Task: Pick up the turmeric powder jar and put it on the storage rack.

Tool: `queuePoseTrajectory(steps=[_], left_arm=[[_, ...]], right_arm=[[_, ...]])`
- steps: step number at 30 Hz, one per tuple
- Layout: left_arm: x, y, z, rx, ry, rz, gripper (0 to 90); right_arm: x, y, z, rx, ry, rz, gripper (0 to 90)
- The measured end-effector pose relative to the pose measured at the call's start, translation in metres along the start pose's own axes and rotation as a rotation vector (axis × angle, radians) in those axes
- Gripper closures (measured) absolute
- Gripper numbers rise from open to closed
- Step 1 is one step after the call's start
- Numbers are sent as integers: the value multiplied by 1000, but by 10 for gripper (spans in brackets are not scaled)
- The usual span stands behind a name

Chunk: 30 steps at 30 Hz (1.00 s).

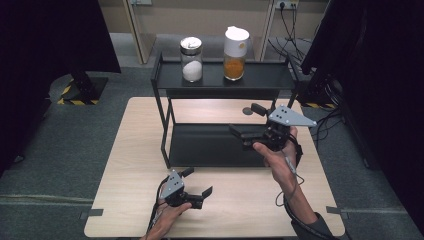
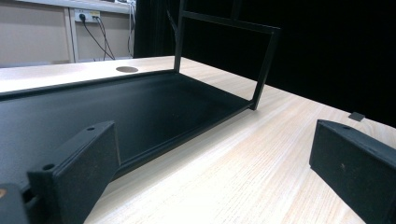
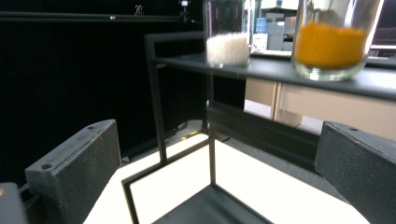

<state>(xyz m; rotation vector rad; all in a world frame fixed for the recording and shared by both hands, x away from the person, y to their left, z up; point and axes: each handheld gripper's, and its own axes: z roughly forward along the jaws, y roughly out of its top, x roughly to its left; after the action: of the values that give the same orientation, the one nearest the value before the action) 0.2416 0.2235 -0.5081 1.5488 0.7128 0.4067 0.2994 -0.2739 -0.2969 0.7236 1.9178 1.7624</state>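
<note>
A black two-tier rack [image 1: 165, 75] stands at the back of the wooden table [image 1: 135, 165]. On its top shelf are a jar of white granules [image 1: 191, 60] with a silver lid and a jar of orange powder [image 1: 235, 54] with a white lid. My right gripper [image 1: 247, 120] hovers open over the right end of the lower shelf [image 1: 210, 145], pointing left. Between its jaws [image 3: 217, 154] I see the white jar [image 3: 228, 46] and the orange jar [image 3: 331, 46] above. My left gripper [image 1: 197, 182] rests open near the table's front, with nothing between its jaws [image 2: 215, 154], facing the lower shelf [image 2: 140, 107].
A round cable hole [image 1: 247, 111] sits in the table behind the rack. Black curtains hang on both sides, and cables [image 1: 325, 120] trail off at the right. Bare wood [image 2: 261, 154] lies in front of the rack.
</note>
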Motion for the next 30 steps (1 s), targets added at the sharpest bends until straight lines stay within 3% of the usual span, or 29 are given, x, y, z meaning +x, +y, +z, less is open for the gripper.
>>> queuePoseTrajectory(steps=[22,30], left_arm=[[0,0,1,3,-2,1,10],[0,0,0,1,-3,1,10]], right_arm=[[5,-60,-18,13,14,31,5],[11,-76,-24,28,8,18,5]])
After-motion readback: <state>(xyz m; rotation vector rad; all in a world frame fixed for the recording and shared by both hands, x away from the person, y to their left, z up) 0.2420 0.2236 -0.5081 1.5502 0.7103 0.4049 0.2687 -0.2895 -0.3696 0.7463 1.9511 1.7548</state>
